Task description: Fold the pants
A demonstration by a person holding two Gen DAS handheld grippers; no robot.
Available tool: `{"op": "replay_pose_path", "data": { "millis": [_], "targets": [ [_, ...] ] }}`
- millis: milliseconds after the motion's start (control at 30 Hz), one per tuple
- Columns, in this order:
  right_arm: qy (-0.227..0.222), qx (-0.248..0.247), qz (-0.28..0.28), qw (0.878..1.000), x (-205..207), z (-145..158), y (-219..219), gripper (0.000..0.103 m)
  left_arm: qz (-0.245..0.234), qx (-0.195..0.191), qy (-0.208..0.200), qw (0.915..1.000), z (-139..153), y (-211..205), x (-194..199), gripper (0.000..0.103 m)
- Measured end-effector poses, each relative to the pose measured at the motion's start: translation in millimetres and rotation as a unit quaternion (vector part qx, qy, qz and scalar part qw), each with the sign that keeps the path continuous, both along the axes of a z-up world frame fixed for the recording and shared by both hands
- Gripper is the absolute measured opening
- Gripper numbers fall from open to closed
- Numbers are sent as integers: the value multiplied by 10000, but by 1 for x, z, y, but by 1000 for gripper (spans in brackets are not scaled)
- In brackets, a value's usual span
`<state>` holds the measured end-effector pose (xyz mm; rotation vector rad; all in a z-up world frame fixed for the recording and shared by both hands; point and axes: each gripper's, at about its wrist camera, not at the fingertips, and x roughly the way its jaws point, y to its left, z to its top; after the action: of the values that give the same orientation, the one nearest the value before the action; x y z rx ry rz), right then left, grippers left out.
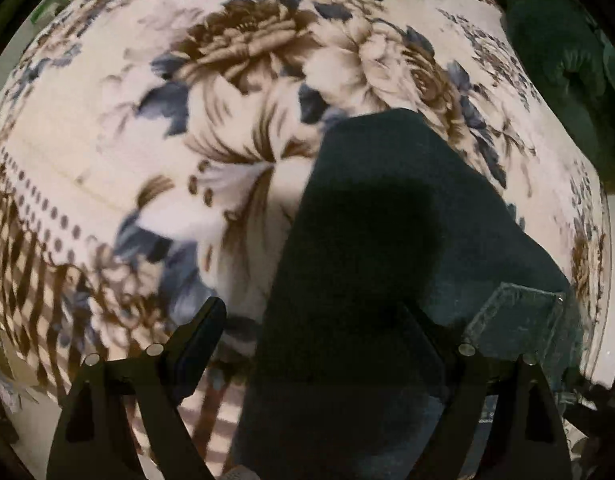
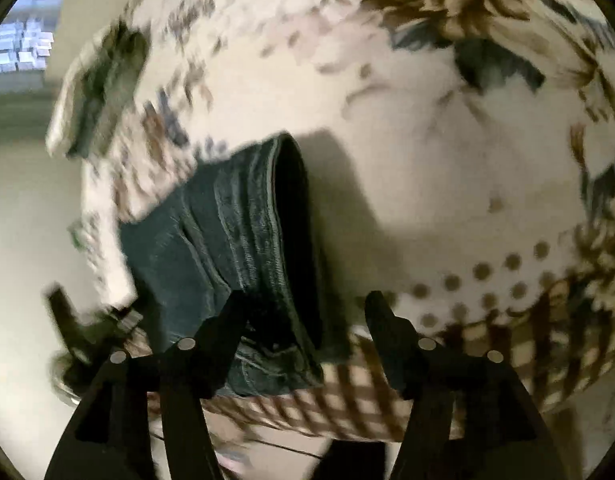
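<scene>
Left wrist shows my left gripper (image 1: 323, 344) spread wide over the dark pants (image 1: 387, 248) on the flowered blanket (image 1: 107, 160), my right gripper (image 2: 303, 312) likewise unclenched, seemingly mid-fold; next I must pinch an edge.

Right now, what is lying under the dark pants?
The pants lie on a floral blanket, its checked border showing beside them in the right wrist view. What the blanket covers, and the pattern directly beneath the pants, cannot be seen.
</scene>
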<state>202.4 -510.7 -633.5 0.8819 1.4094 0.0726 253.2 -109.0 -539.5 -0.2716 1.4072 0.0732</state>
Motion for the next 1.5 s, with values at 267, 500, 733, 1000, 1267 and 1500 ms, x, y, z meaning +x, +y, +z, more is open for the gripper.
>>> {"op": "replay_pose_path", "data": {
  "millis": [267, 500, 733, 1000, 1267, 1500],
  "targets": [
    [-6, 399, -594, 9974, 45, -30, -3, 60, -443, 21, -372, 9983, 35, -14, 35, 86],
    [-47, -349, -537, 9979, 42, -28, -5, 6, 248, -364, 241, 9987, -25, 10, 90, 89],
    [-59, 368, -459, 9982, 28, -5, -14, 41, -92, -261, -9, 9996, -1, 12, 75, 91],
    [481, 165, -17, 9987, -20, -32, 21, 27, -180, 5, 107, 9998, -8, 24, 17, 91],
    [519, 340, -516, 9967, -36, -45, 10, 58, 143, -744, 232, 9969, -21, 49, 5, 102],
    [241, 968, -769, 9920, -72, -41, 15, 75, -158, -1179, -211, 9927, -4, 53, -23, 102]
  ]
}}
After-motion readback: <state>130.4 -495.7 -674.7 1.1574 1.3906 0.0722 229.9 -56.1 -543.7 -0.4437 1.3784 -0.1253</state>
